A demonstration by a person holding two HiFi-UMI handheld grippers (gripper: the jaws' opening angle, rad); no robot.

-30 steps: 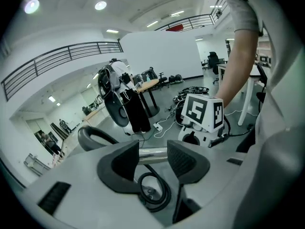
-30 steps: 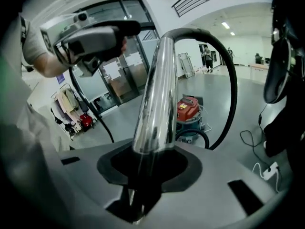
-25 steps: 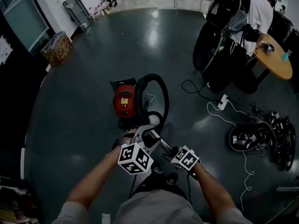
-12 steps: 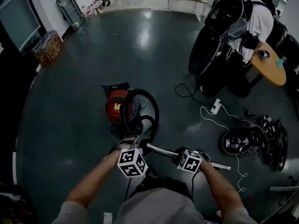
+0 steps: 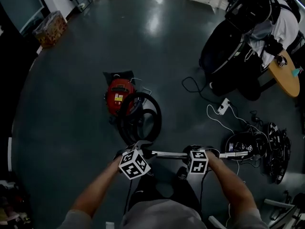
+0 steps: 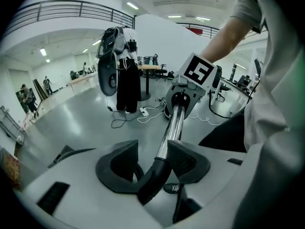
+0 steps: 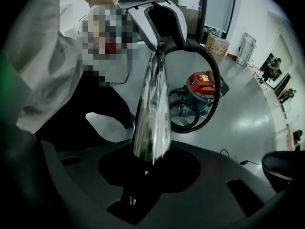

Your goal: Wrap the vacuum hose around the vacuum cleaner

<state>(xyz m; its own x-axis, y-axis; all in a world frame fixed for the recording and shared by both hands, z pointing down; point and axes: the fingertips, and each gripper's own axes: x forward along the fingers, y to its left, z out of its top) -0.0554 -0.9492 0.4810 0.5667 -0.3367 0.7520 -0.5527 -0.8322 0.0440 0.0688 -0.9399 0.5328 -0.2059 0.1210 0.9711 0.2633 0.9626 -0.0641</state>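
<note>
Head view, from above the grey floor: the red vacuum cleaner stands at 11 o'clock of the person's hands. The black vacuum hose is gathered in loose loops against the cleaner's 4 o'clock side. These loops lean on the machine and overlap its near edge, and I cannot tell whether any passes right around the body. Nearer the person, the chrome wand is held off the floor, lying from 9 to 3 o'clock. The left gripper has its jaws closed on the black hose handle, where it meets the wand. The right gripper is clamped on the wand itself, farther toward 3 o'clock. By my reading the wrap is partly made. The handle end and wand have not yet been brought round and laid on the cleaner.
</note>
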